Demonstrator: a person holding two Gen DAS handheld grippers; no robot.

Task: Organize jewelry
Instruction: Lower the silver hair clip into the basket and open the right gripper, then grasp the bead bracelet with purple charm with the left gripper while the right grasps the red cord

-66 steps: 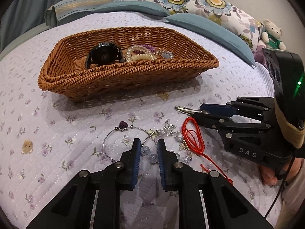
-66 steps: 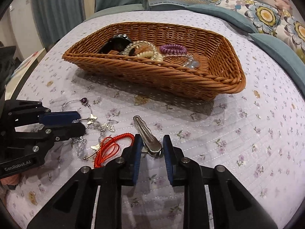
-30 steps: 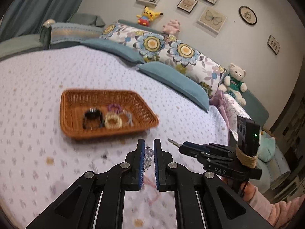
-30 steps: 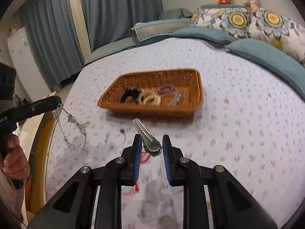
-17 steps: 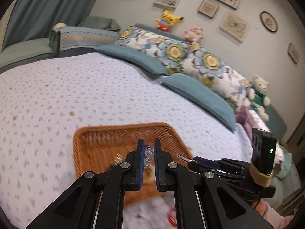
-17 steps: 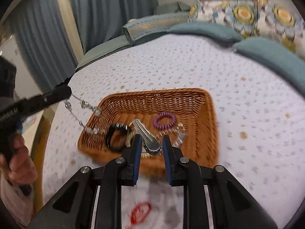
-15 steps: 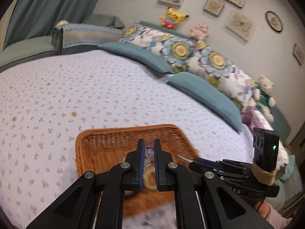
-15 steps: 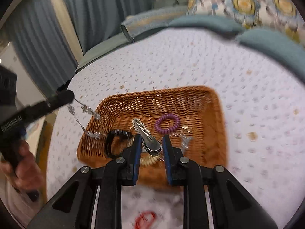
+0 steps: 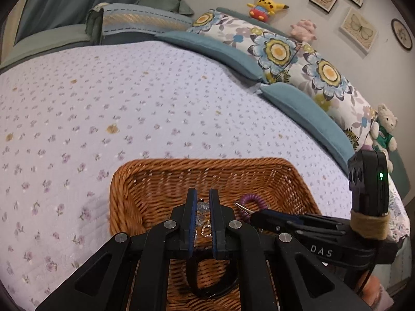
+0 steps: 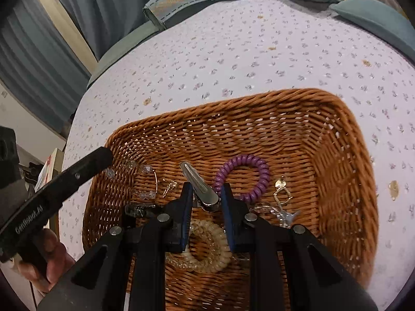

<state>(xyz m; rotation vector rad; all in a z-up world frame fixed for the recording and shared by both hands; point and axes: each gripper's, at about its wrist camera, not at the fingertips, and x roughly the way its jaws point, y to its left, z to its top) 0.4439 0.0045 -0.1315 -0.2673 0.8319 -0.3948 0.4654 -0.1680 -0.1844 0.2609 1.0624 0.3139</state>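
Observation:
A brown wicker basket (image 9: 160, 181) (image 10: 342, 155) sits on the bed. My left gripper (image 9: 201, 202) is shut on a clear beaded bracelet (image 9: 202, 207) and holds it over the basket; the beads (image 10: 141, 168) hang from its tip (image 10: 101, 155) into the basket's left side. My right gripper (image 10: 206, 189) is shut on a silver hair clip (image 10: 198, 184) above the basket's middle; its tip also shows in the left wrist view (image 9: 242, 206). Inside lie a purple coil tie (image 10: 243, 173), a cream coil bracelet (image 10: 205, 246), a gold charm piece (image 10: 281, 194) and a black watch (image 9: 207, 285).
The basket rests on a lilac flowered bedspread (image 9: 129, 98). Teal and floral pillows (image 9: 285, 57) line the far edge, with a teddy bear (image 9: 386, 127) at the right. Curtains (image 10: 77, 13) hang beyond the bed's left edge.
Both grippers lifted their items off the bedspread and moved forward over the basket. They have come lower and closer to it in the last half second; the beads now hang inside.

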